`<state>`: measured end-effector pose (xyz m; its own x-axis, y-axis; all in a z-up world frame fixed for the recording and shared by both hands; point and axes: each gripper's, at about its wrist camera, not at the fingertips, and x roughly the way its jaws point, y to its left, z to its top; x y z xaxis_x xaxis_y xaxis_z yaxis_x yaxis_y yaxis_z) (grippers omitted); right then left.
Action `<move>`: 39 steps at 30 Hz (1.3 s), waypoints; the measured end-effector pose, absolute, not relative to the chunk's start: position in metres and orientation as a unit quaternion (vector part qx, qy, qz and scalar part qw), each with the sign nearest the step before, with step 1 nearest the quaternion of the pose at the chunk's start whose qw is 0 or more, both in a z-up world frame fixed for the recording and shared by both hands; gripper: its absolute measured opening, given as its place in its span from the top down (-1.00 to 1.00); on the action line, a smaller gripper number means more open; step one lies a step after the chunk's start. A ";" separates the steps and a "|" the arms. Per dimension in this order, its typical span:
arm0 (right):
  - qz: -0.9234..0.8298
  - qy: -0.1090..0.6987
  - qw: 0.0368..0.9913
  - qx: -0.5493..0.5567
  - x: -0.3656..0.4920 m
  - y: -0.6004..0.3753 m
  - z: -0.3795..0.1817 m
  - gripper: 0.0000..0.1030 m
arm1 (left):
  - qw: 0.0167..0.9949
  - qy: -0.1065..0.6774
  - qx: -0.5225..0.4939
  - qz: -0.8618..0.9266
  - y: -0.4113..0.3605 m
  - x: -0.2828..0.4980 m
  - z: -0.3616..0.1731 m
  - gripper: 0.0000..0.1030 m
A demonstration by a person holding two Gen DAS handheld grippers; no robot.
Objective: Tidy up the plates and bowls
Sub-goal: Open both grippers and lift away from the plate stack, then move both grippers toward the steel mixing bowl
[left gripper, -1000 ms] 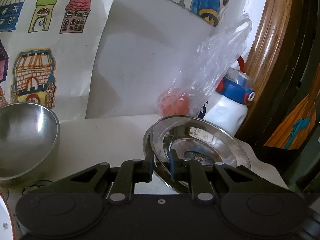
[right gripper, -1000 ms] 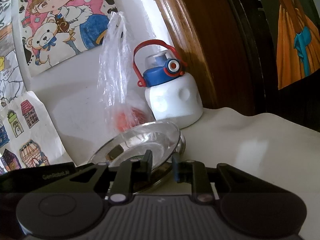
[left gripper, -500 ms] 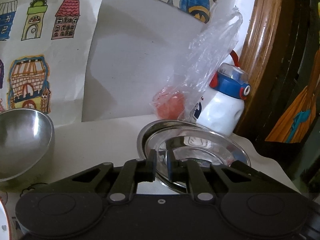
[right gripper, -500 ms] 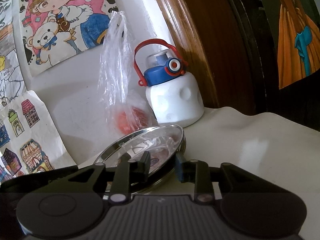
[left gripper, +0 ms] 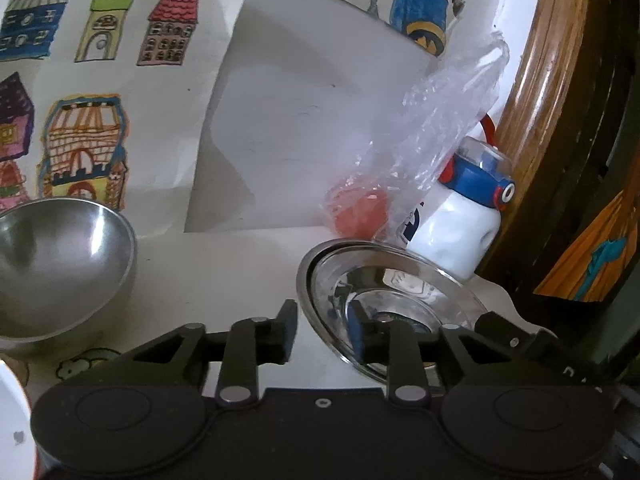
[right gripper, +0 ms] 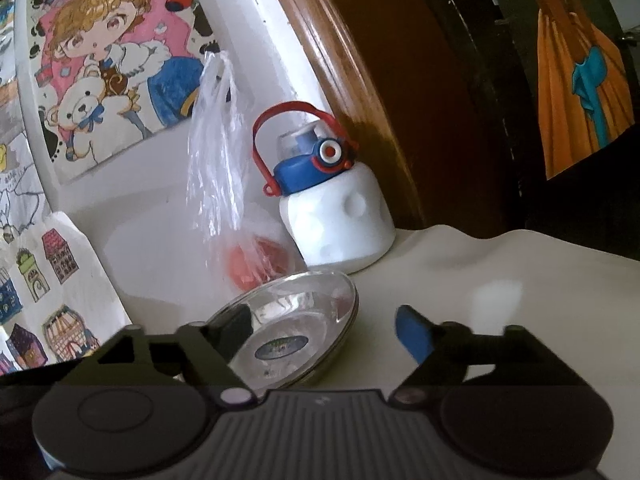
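Note:
A shiny steel plate (left gripper: 404, 292) with a sticker in its middle lies on the white table, seemingly on top of a second plate's rim (left gripper: 306, 268). My left gripper (left gripper: 322, 320) straddles the plate's near rim; its jaws are opening and the pads stand clear of the metal. In the right wrist view the same plate (right gripper: 296, 320) lies between the fingers of my right gripper (right gripper: 324, 324), whose jaws are opening wide without touching it. A steel bowl (left gripper: 60, 264) stands to the left. A white plate's edge (left gripper: 12, 420) shows at the bottom left.
Behind the plate, against the wall, stand a white water bottle (right gripper: 336, 220) with a blue cap and red handle and a clear plastic bag (right gripper: 224, 184) holding something red. Drawings (left gripper: 84, 128) cover the wall. A wooden frame (left gripper: 552, 92) bounds the right side.
Both grippers have opened and let go of the steel plate's rim. The plate has sunk from a tilted, lifted pose to lying flat.

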<state>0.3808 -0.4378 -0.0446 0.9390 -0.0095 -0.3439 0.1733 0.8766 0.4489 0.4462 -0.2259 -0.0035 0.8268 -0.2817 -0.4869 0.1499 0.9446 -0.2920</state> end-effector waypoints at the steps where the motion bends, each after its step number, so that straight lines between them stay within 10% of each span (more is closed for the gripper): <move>1: -0.044 0.162 0.956 0.241 0.379 -0.437 -0.044 -0.77 | 0.949 0.270 -0.122 -0.112 -0.224 0.444 -0.002 0.24; 6: -0.038 0.139 0.961 0.235 0.372 -0.434 -0.041 -0.94 | 0.952 0.256 -0.130 -0.106 -0.215 0.433 0.007 -0.35; 18: -0.005 0.108 0.961 0.253 0.319 -0.420 0.003 -1.00 | 0.965 0.204 -0.140 -0.088 -0.169 0.385 0.047 -0.97; 39: 0.046 0.148 0.969 0.190 0.256 -0.279 0.052 -1.00 | 0.969 0.196 -0.134 -0.067 0.022 0.266 0.090 -0.98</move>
